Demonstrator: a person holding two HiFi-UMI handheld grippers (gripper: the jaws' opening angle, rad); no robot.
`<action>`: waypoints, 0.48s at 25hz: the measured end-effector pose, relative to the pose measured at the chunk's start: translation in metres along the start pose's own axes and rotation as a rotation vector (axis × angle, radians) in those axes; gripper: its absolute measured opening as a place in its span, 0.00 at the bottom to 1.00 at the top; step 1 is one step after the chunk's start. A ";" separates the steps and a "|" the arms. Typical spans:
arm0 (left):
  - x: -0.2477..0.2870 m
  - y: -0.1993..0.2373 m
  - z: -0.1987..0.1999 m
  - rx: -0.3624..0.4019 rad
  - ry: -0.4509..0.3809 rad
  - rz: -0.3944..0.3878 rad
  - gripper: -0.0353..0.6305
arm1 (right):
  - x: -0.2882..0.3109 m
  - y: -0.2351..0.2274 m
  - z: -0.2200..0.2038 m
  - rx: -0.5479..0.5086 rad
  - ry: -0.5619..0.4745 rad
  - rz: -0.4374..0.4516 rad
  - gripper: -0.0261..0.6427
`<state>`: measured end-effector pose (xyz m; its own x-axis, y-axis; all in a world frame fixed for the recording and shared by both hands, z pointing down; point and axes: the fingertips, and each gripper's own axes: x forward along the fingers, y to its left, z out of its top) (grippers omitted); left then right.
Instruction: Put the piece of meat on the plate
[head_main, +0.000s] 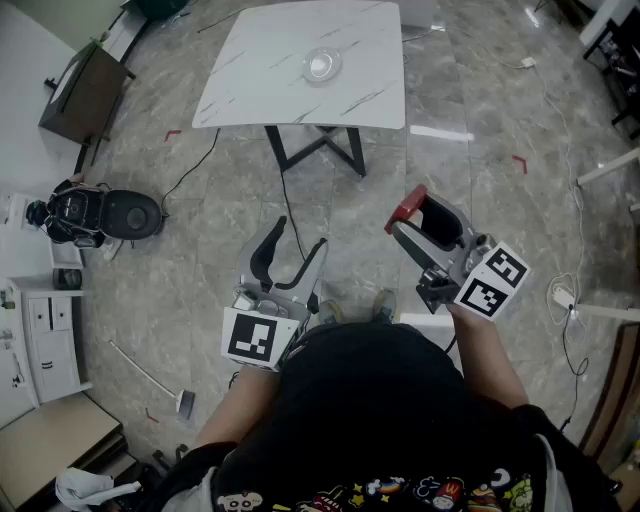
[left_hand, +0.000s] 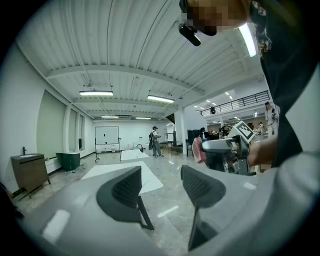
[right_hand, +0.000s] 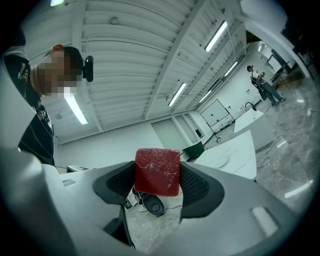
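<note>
A red cube of meat (right_hand: 157, 171) sits between the pads of my right gripper (right_hand: 159, 185), which is shut on it and held level in the air. From the head view the meat (head_main: 408, 206) shows at the tip of the right gripper (head_main: 403, 220), over the floor and well short of the table. The clear plate (head_main: 320, 66) lies in the middle of the white marble table (head_main: 250, 80), and the plate (right_hand: 222, 160) also appears small in the right gripper view. My left gripper (left_hand: 160, 187) is open and empty, and it (head_main: 295, 243) is beside the right one.
The table stands on black legs (head_main: 315, 150) on a grey stone floor. A black floor machine (head_main: 100, 215) with a cable, a white cabinet (head_main: 40, 330) and a brown cabinet (head_main: 85, 95) are at the left. Cables run along the right. People stand far off (left_hand: 155, 141).
</note>
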<state>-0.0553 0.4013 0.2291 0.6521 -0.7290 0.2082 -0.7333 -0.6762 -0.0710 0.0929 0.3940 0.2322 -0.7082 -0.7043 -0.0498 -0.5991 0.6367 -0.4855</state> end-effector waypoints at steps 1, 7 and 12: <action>0.001 -0.001 0.000 -0.006 -0.006 0.003 0.61 | 0.000 0.002 0.000 0.000 0.003 -0.001 0.49; 0.014 -0.011 -0.002 -0.012 -0.021 -0.017 0.61 | -0.001 -0.002 -0.013 -0.003 0.041 -0.015 0.49; 0.018 -0.021 -0.012 -0.037 0.010 -0.061 0.61 | -0.006 -0.004 -0.020 -0.009 0.057 -0.040 0.49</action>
<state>-0.0302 0.4040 0.2459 0.6939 -0.6853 0.2212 -0.6991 -0.7147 -0.0213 0.0921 0.4018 0.2522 -0.7033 -0.7106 0.0197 -0.6307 0.6109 -0.4786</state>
